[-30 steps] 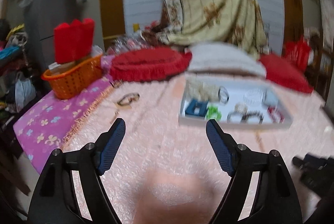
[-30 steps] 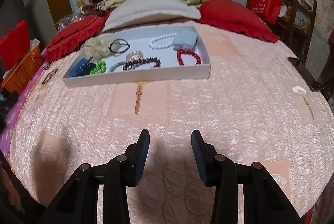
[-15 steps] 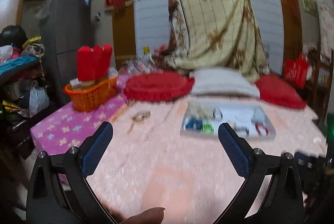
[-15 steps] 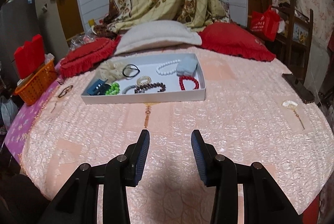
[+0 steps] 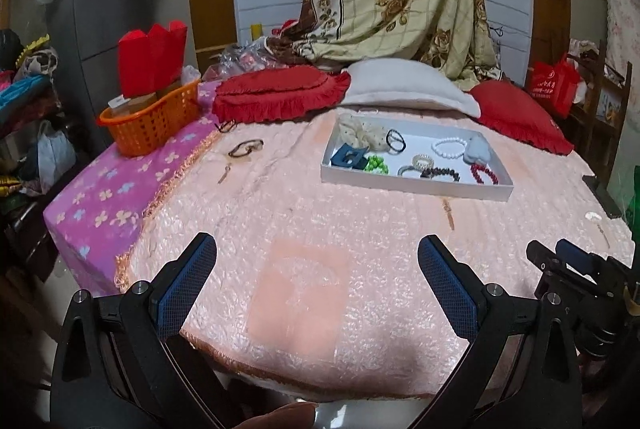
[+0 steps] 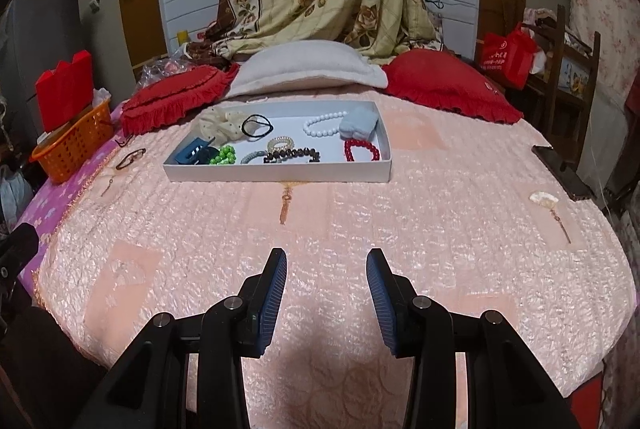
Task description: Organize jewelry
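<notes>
A white tray (image 6: 276, 173) is seen lying flat on the pink quilted bedspread (image 6: 360, 229), toward the far side of the bed, just in front of a grey-white pillow (image 6: 308, 67) that is flanked by two red cushions. Inside the tray, a cream scrunchie (image 6: 218, 123) and a black hair tie (image 6: 257, 127) are placed at the far left, a blue hair claw (image 6: 192, 152) and a green bead bracelet (image 6: 224, 154) at the near left, a dark bead bracelet (image 6: 292, 154) near the middle, a white bead bracelet (image 6: 320, 124) and a pale blue pouch (image 6: 358, 123) at the far right, and a red bead bracelet (image 6: 361, 150) at the near right. Several pieces are left outside the tray: a gold tassel pendant (image 6: 285, 203) just in front of its near wall, a dark bangle (image 6: 131, 158) well to its left near the bedspread's edge, and a shell pendant (image 6: 545, 200) far to the right beside a dark phone (image 6: 562, 171). An orange basket (image 5: 150, 119) is set on the purple floral sheet at the left. The left gripper (image 5: 316, 257) is held over the near edge of the bed with its fingers spread wide and nothing between them. The right gripper (image 6: 327, 269) is held low over the near bedspread, its fingers set narrowly apart and gripping nothing, well short of the tray
</notes>
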Available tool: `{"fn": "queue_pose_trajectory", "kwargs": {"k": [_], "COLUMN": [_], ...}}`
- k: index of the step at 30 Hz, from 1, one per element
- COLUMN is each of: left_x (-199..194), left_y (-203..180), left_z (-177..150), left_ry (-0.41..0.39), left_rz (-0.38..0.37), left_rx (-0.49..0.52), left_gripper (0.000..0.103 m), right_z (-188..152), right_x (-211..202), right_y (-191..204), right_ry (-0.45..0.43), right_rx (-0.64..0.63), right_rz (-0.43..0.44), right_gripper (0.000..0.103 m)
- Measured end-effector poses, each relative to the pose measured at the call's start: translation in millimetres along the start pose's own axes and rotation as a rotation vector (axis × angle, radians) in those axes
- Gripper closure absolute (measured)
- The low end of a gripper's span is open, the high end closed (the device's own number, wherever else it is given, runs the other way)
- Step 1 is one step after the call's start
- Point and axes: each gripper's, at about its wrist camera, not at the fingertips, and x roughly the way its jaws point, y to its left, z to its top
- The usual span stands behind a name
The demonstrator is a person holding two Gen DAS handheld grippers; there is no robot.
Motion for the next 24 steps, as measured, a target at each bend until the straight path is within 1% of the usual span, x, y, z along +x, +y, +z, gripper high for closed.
{"fn": "queue_pose_trajectory", "kwargs": {"k": [4, 11, 18, 24], "left_x": [7.9, 16.6, 26.9, 29.8], "left_y": [-2.1, -6.4, -4.6, -5.0], "left_z": [-6.1, -11.2, -15.7, -17.9], "left_ry": [0.043, 0.075, 0.115, 0.126], "left_rz": [0.005, 0.008, 0.009, 0.003], "left_rx": [0.003, 0.027, 0.026, 0.028], "left_gripper": [0.002, 0.002, 0.002, 0.002], "right_z": [-2.3, -4.9, -8.0, -13.3], "right_x": [2.7, 3.3, 5.3, 4.2], "right_y": [3.0, 6.3, 5.5, 12.9], "right_ry": [0.019, 0.02, 0.039, 0.048], "right_rx": [-0.003, -0.009, -0.005, -0.036], "right_rz": [0.004, -0.003, -0.004, -0.003], "right_gripper": [0.063, 0.063, 0.063, 0.063]}}
